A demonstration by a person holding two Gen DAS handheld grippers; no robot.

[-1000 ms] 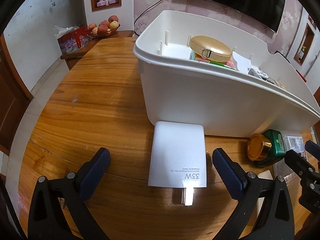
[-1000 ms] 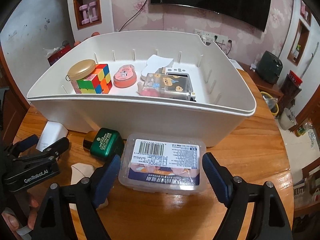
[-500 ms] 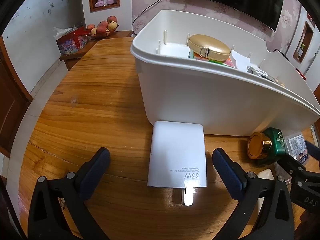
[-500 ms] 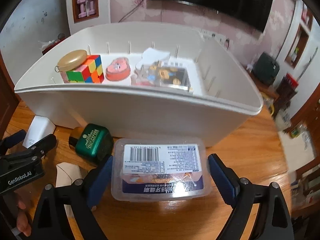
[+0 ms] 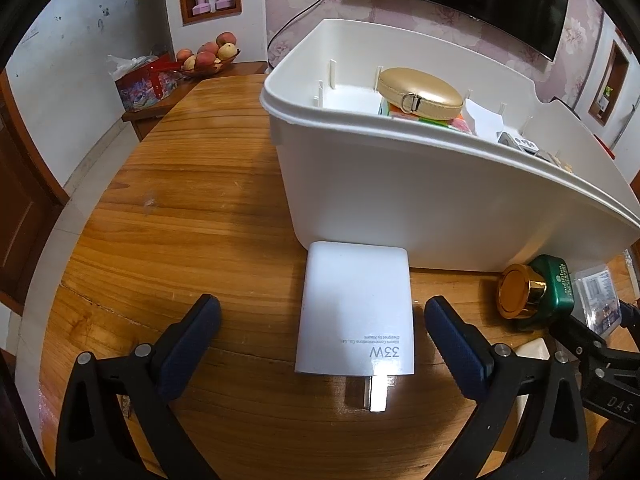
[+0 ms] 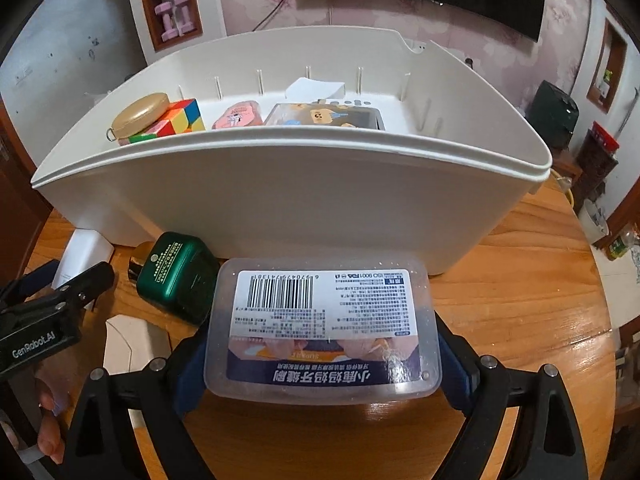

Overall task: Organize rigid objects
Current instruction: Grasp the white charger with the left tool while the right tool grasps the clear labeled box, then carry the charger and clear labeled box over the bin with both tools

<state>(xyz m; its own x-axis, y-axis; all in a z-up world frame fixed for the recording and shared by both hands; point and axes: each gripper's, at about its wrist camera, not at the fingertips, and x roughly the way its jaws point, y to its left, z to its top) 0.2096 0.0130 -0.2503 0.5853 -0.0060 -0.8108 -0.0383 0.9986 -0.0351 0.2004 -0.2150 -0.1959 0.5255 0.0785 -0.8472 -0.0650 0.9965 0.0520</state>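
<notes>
Grippers flank items beside white storage bin [image 6: 304, 184]

Right gripper [image 6: 322, 354] spread wide round clear plastic box [image 6: 324, 324], w/ contact unclear; left gripper [image 5: 320, 334] spread astride 33W charger [image 5: 356, 308].

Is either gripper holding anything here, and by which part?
Nothing held. Left gripper open around the white charger; right gripper open, straddling the clear box.

A large bin [image 6: 280, 200] sits on the table [image 5: 180, 220], holding a puzzle cube [image 6: 176, 122] with an oval case [image 6: 140, 114] on top. Near its front wall lie, left to right, a charger [image 5: 356, 312], a jar [image 6: 180, 276] and a lidded box [image 6: 324, 324].
</notes>
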